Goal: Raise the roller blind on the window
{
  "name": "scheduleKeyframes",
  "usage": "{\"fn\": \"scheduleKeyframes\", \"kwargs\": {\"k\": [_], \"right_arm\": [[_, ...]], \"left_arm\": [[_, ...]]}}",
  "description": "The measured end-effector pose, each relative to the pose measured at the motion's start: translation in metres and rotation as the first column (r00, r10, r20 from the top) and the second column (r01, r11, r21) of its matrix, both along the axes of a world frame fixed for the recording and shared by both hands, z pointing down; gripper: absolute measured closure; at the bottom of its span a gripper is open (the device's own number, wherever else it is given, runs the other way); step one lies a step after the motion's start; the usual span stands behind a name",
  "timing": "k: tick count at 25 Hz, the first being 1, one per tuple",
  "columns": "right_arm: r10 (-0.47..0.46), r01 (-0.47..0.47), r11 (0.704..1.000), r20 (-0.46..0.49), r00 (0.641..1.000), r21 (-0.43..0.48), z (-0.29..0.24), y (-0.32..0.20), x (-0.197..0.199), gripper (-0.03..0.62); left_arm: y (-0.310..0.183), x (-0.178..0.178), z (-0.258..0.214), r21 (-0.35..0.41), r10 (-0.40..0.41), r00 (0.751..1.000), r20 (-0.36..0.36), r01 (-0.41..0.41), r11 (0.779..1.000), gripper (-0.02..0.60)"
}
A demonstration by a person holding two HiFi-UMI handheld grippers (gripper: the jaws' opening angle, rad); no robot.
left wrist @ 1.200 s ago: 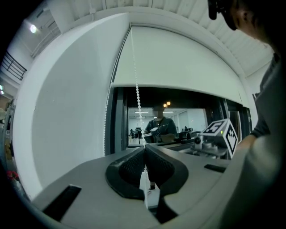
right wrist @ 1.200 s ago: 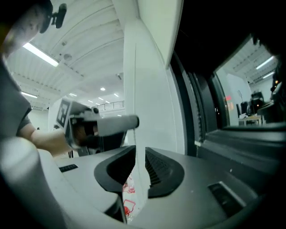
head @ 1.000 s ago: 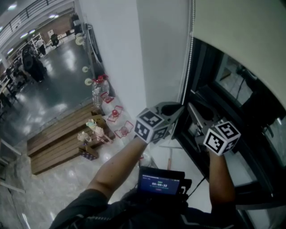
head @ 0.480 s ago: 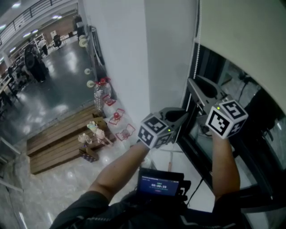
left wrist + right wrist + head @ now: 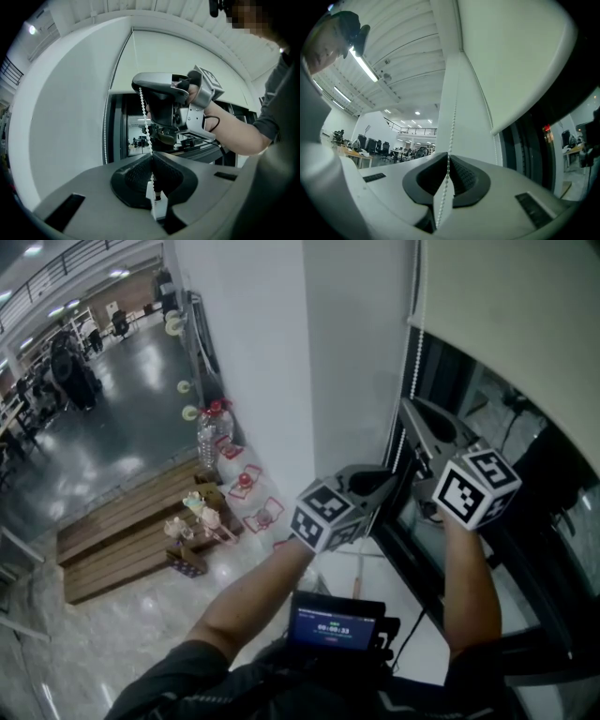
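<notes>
Cream fabric roller blind [image 5: 506, 315] hangs at the top right of my head view. Its bottom edge crosses the upper part of the dark-framed window [image 5: 539, 577], with bare glass below it. My left gripper [image 5: 152, 161] has its jaws pinched together on the white beaded pull chain [image 5: 143, 108]. My right gripper [image 5: 448, 161], higher on the same strand, has just been closing and now clamps the beads too.

My worry is that both clamps sit on one strand: if I pull with the right before the left lets go, I strain the chain or snap it. The small beads could also slip through the pads, and a pull angled away from the wall might drag the chain off its sprocket. The second strand [image 5: 107, 136] hangs just beside the frame, untouched.

Left of the window stands a plain white wall [image 5: 272, 362]. Far below lie a glossy grey floor [image 5: 122, 418] and stepped wooden platforms [image 5: 122, 531].
</notes>
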State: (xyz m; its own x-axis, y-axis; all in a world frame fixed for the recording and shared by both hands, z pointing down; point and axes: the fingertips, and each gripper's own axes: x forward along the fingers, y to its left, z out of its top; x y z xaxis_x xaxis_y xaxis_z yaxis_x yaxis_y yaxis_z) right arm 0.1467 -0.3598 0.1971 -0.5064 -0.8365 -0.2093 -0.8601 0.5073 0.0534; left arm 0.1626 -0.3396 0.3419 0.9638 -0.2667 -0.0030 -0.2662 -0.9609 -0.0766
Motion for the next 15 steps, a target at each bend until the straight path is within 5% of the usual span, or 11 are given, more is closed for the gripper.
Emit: {"fn": "scheduleKeyframes", "kwargs": {"k": [15], "right_arm": [[0.010, -0.009, 0.994, 0.009, 1.000, -0.109, 0.066, 0.000, -0.004, 0.582]], "left_arm": [[0.001, 0.004, 0.066, -0.078, 0.018, 0.996, 0.084, -0.012, 0.997, 0.575]]}}
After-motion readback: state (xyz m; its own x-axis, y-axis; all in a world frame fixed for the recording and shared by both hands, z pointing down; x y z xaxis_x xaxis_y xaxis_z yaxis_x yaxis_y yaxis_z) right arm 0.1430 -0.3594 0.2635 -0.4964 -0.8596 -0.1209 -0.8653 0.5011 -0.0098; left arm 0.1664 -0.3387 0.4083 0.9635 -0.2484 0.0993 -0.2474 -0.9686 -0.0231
